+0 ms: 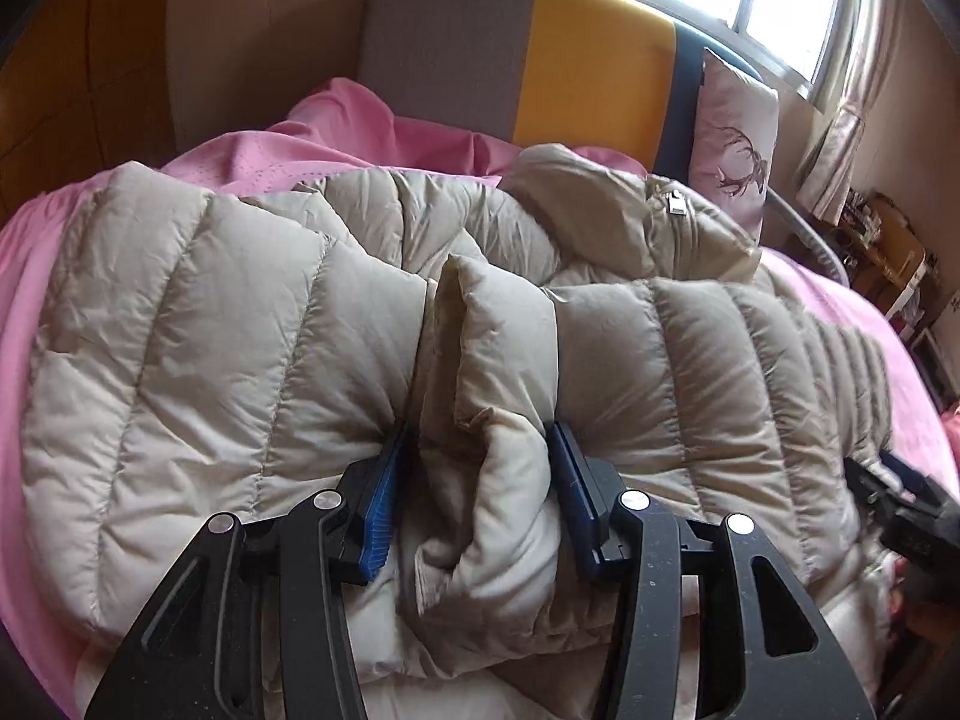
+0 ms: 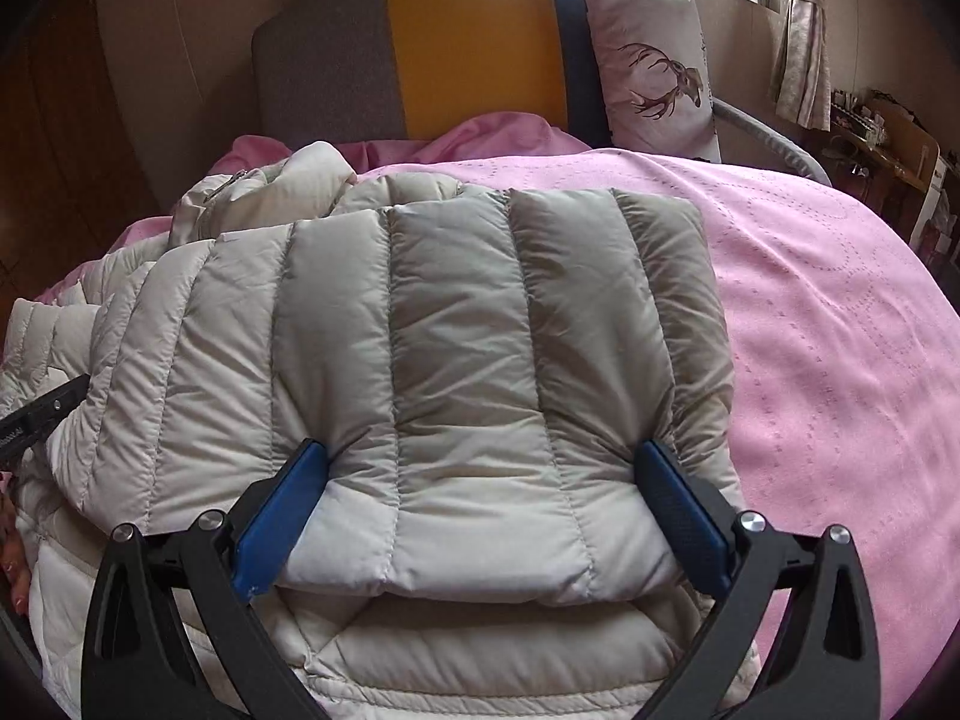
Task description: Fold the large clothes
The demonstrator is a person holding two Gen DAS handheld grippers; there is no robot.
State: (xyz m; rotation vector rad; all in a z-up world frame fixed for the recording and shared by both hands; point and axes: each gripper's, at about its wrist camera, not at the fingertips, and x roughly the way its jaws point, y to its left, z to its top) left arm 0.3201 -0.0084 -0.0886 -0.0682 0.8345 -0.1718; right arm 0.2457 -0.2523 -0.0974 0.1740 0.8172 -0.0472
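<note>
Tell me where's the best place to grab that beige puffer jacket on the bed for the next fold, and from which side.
Probably the near folded edge of the puffer jacket, approached from the near side, angled down. That edge lies doubled and thick, facing both grippers, while the collar end with the zipper pull is bunched toward the headboard. The right gripper already straddles it.

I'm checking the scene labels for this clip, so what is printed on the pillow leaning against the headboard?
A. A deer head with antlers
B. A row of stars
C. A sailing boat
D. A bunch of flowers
A: the pale pillow propped against the grey, yellow and dark blue headboard carries a dark drawing of a deer's head with branching antlers, seen in both wrist views.
</note>
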